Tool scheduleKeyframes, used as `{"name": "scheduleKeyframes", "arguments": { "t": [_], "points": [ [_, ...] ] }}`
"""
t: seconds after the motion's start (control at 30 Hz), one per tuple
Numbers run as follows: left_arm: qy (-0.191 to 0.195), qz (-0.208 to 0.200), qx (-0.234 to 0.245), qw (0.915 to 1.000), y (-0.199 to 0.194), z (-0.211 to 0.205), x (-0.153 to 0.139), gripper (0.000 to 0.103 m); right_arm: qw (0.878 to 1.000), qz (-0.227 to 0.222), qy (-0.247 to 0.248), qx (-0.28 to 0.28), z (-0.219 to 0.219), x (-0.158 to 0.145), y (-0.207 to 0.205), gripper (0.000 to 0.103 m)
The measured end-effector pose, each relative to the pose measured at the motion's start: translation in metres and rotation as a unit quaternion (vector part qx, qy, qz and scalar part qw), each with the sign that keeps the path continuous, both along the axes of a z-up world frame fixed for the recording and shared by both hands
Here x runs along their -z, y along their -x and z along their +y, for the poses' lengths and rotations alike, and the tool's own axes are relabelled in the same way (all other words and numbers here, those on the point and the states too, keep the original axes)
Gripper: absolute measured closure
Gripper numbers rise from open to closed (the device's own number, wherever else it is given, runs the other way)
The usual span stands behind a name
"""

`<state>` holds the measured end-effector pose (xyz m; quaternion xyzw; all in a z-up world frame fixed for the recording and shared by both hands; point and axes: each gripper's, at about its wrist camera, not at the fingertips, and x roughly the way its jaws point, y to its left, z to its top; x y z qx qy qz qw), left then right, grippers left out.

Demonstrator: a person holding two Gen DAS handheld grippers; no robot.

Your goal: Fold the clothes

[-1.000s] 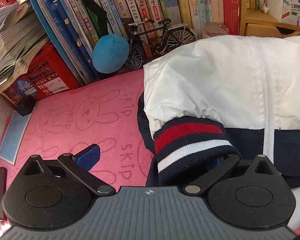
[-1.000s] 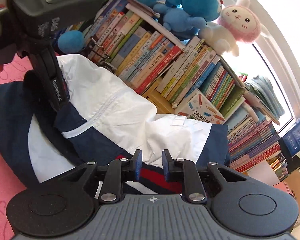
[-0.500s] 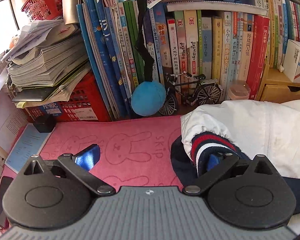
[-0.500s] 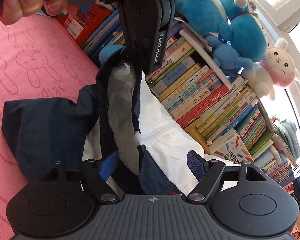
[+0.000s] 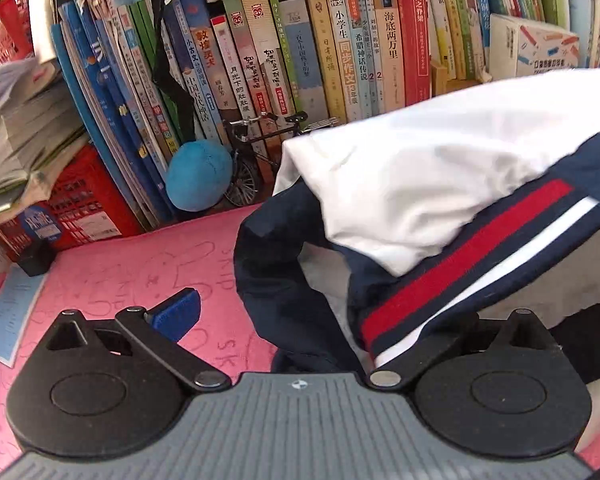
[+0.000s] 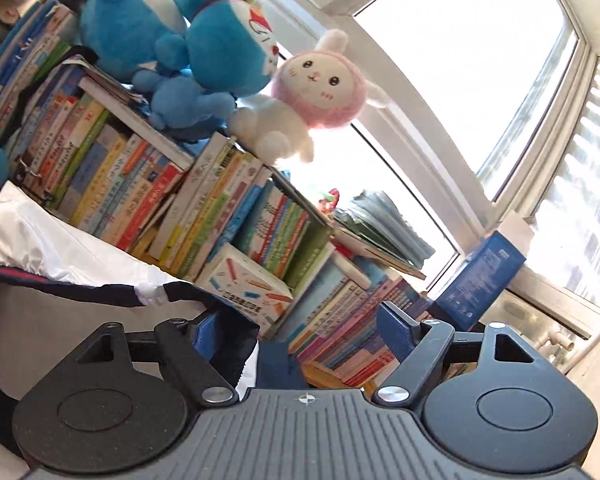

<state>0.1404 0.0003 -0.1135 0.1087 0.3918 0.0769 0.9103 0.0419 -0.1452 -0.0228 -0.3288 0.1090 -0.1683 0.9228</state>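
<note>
The left gripper (image 5: 300,312) is wide open, the jacket (image 5: 432,200) draped over one finger above the pink mat (image 5: 132,264). Only the right view shows plush toys (image 6: 220,48) — the right gripper (image 6: 300,324) gapes too, jacket touching one finger.

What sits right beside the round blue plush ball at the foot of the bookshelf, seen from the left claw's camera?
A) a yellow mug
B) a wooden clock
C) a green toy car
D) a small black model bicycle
D: a small black model bicycle stands just right of the round blue plush ball, in front of the row of upright books.
</note>
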Motion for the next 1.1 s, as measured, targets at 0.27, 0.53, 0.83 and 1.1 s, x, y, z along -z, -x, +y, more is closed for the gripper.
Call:
{"name": "scheduleKeyframes", "arguments": {
  "t": [0.27, 0.53, 0.83, 1.1],
  "points": [
    [-0.020, -0.153, -0.006, 0.9880, 0.040, 0.026, -0.085, 0.000, 0.995, 0.096, 0.036, -0.004, -0.013, 0.065, 0.046, 0.018],
    [-0.035, -0.268, -0.032, 0.9624, 0.097, 0.057, -0.182, 0.000, 0.989, 0.072, -0.014, -0.131, 0.072, 0.040, 0.104, 0.008],
    [0.005, -0.271, -0.065, 0.9605, 0.141, 0.086, -0.233, 0.000, 0.972, 0.096, -0.145, -0.158, 0.108, -0.002, 0.128, 0.000],
    [0.006, -0.265, -0.069, 0.9618, 0.162, 0.102, -0.258, 0.000, 0.957, 0.151, -0.249, 0.007, 0.024, 0.019, 0.110, 0.000]
  ]
}}
